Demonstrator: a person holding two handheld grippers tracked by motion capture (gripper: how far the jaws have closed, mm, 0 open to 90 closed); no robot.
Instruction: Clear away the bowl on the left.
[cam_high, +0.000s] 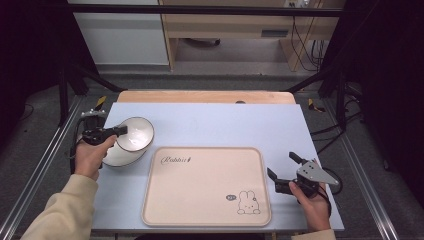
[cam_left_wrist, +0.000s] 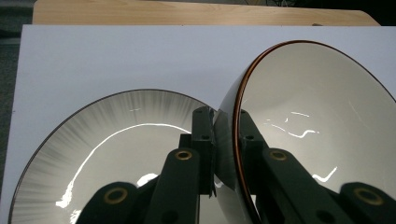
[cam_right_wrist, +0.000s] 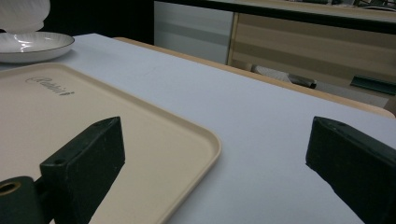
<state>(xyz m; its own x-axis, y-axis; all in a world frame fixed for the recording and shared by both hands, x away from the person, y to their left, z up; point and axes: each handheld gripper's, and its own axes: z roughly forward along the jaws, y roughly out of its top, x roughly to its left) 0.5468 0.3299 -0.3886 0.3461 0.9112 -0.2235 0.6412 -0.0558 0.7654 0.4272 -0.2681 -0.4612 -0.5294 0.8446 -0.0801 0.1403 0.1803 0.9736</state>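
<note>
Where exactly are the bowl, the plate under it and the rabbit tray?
bowl (cam_high: 136, 132), high view, its white inside.
plate (cam_left_wrist: 93, 140), left gripper view, its streaked inner surface.
tray (cam_high: 200, 190), high view, its bare middle.

High view: looks forward and down on the whole pale-blue table top, from well above. Left gripper view: sits close, faces along its jaws across the table top toward the far wooden edge; tilted white brown-rimmed bowl at right, flat grey-streaked plate lower left. Right gripper view: low, near the surface, shares the beige rounded plastic tray and plate, upper left.
</note>
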